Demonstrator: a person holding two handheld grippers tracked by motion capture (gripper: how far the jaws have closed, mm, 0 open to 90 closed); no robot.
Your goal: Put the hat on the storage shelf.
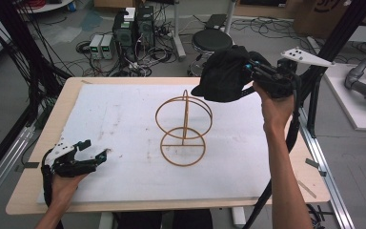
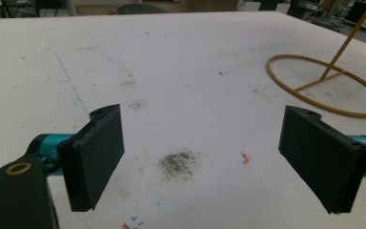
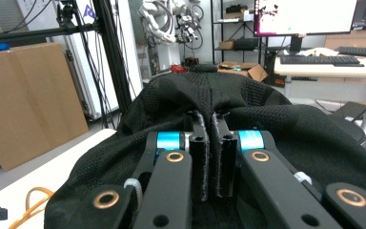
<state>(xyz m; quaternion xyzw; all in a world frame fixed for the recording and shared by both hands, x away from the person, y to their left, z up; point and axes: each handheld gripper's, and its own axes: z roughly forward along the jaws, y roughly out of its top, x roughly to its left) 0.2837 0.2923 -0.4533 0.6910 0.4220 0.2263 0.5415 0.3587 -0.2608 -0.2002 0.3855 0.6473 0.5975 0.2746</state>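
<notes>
Wire stand (image 1: pixel 184 130) mid-table: light, stiff, tippy. Black cap (image 1: pixel 223 75) aloft over far right edge: soft, light, best pinched at fabric fold. Right gripper (image 3: pixel 210 157) clenched on cap; left gripper (image 1: pixel 91 151) released near left corner.

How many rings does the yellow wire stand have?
2. On the wire stand, a base ring lies flat on the white mat; an upright ring stands above it on the post.
</notes>
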